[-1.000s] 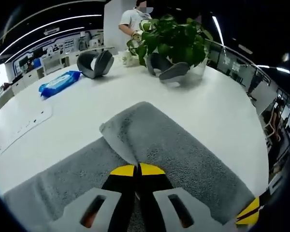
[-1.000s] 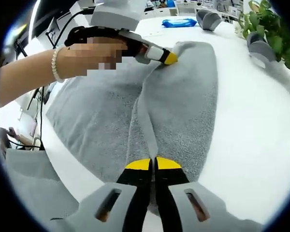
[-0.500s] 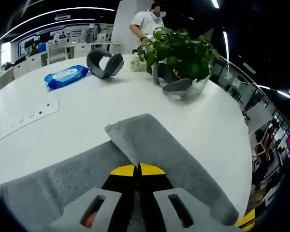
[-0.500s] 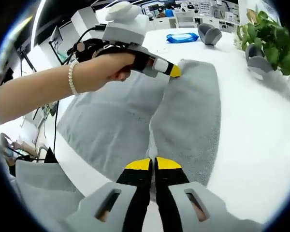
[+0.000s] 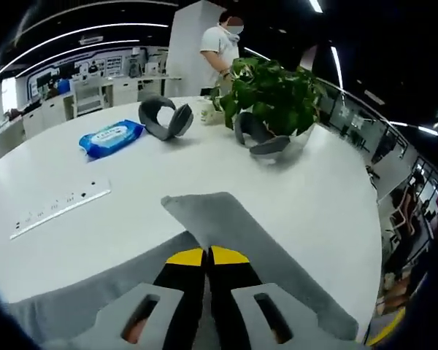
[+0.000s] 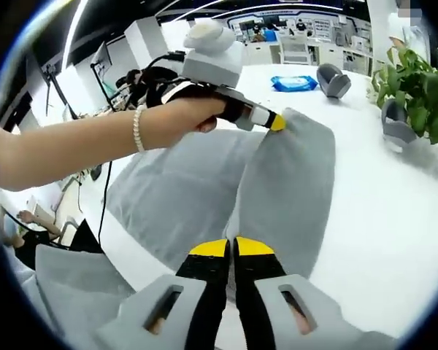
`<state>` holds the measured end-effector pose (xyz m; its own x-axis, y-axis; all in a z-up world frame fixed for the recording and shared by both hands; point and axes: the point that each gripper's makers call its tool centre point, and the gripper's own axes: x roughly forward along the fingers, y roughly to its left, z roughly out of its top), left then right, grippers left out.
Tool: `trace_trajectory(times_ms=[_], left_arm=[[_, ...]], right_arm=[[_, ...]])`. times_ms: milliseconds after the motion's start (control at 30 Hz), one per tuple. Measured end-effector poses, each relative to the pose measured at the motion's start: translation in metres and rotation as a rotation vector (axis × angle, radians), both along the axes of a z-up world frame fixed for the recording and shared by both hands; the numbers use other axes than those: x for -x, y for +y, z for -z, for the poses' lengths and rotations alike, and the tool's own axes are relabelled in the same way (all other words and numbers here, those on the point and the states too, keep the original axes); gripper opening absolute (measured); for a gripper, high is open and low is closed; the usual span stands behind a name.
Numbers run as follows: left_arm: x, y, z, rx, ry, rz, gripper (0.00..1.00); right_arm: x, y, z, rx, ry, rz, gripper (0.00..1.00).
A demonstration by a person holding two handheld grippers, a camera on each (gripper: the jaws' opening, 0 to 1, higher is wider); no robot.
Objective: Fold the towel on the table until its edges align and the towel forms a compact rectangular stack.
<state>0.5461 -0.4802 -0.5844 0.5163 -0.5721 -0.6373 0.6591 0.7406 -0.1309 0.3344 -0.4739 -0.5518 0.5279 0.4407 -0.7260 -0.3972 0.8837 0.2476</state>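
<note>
1. Towel (image 6: 277, 197): one, grey terry, lying on the white table (image 5: 95, 219) with one flap lifted and folded over the flat part.
2. Two grippers, each with fingers pressed together on the towel: left gripper (image 6: 277, 122) pinches the flap's far corner; right gripper (image 6: 230, 248) pinches its near edge.
3. Beyond the left fingers (image 5: 186, 257): one potted plant (image 5: 274, 91), one blue wipes pack (image 5: 111, 137).
</note>
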Motion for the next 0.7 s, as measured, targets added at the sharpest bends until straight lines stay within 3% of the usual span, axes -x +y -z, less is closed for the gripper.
trace_trajectory(times_ms=[300,533,700], left_arm=[[0.001,0.025,-0.016,0.014,0.014,-0.03,0.01],[0.0,0.043,-0.034,0.002,-0.046,-0.034,0.01],[-0.003,0.059,-0.04,0.005,-0.048,-0.059,0.01]], right_arm=[[0.003,0.024,-0.012,-0.024,-0.019,-0.048,0.0],[0.003,0.047,-0.02,-0.048,-0.038,-0.091,0.0],[0.002,0.063,-0.024,-0.048,-0.048,-0.138,0.0]])
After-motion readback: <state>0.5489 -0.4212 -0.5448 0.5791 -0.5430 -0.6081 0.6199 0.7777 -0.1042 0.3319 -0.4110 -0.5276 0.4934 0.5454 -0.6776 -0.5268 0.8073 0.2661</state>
